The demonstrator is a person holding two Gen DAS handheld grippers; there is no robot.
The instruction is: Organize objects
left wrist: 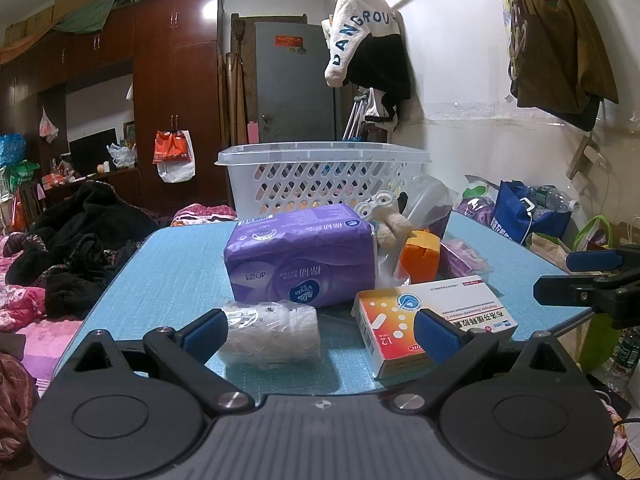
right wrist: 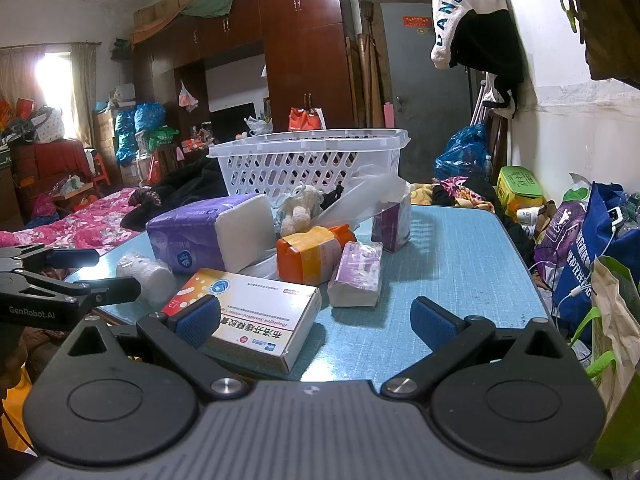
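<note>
**Both tongs wide, nothing lifted yet**

The left gripper and right gripper both hang released at the near edge of the table, jaws spread and holding nothing. Between the left jaws lies a wrapped roll; the medicine box sits at the near edge, just beside the right gripper's left finger.

Behind them, toward the middle, a purple tissue pack, an orange packet, a small lilac pack and a plush toy crowd together. The basket stands at the far edge; what it already holds is hard to tell through the mesh.

Risks, as I judge them:
- The roll's loose film could slip or crumple in the pads, letting the roll drop off the near edge.
- The box lies between both grippers; if both go for it, they could collide.
- Reaching across to the basket could knock the clustered packs, or push the light basket off the far edge.
</note>
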